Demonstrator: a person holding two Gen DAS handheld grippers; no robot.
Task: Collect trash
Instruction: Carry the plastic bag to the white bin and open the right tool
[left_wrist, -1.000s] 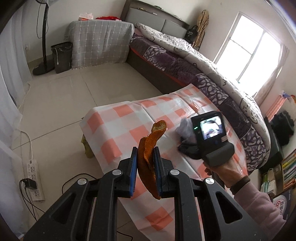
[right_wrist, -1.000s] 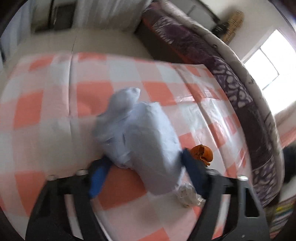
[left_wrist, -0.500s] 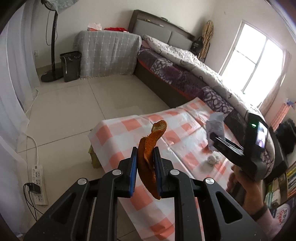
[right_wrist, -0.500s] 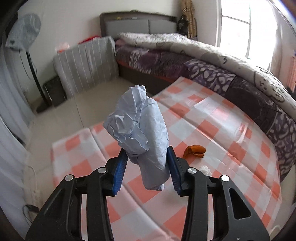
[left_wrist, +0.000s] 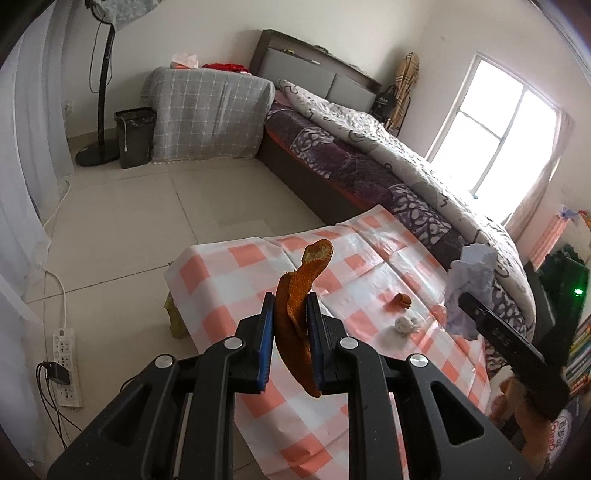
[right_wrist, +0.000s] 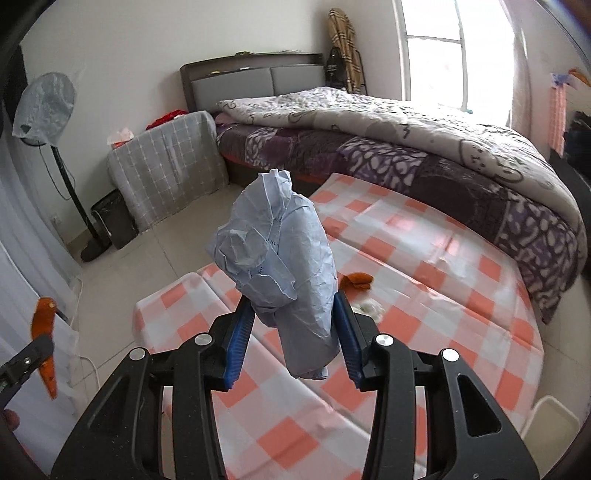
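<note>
My left gripper (left_wrist: 290, 317) is shut on a long strip of orange peel (left_wrist: 299, 291), held above the near end of the checked table (left_wrist: 229, 273). My right gripper (right_wrist: 293, 325) is shut on a crumpled pale blue paper (right_wrist: 280, 254), also lifted above the table (right_wrist: 461, 295). The paper also shows in the left wrist view (left_wrist: 471, 288), and the peel in the right wrist view (right_wrist: 44, 325). A small orange peel piece (left_wrist: 402, 300) (right_wrist: 356, 280) and a small white paper ball (left_wrist: 404, 324) (right_wrist: 367, 306) lie on the tablecloth.
A dark trash bin (left_wrist: 135, 136) (right_wrist: 112, 218) stands on the floor by a standing fan (left_wrist: 99, 92) and a cloth-covered cabinet (left_wrist: 207, 114). A bed (left_wrist: 388, 158) runs along the table's far side. A power strip (left_wrist: 66, 365) with cables lies on the floor at the left.
Both grippers have risen from the table with their loads. The right gripper lifted the blue paper off the cloth and swung up; the view now takes in more of the room.
</note>
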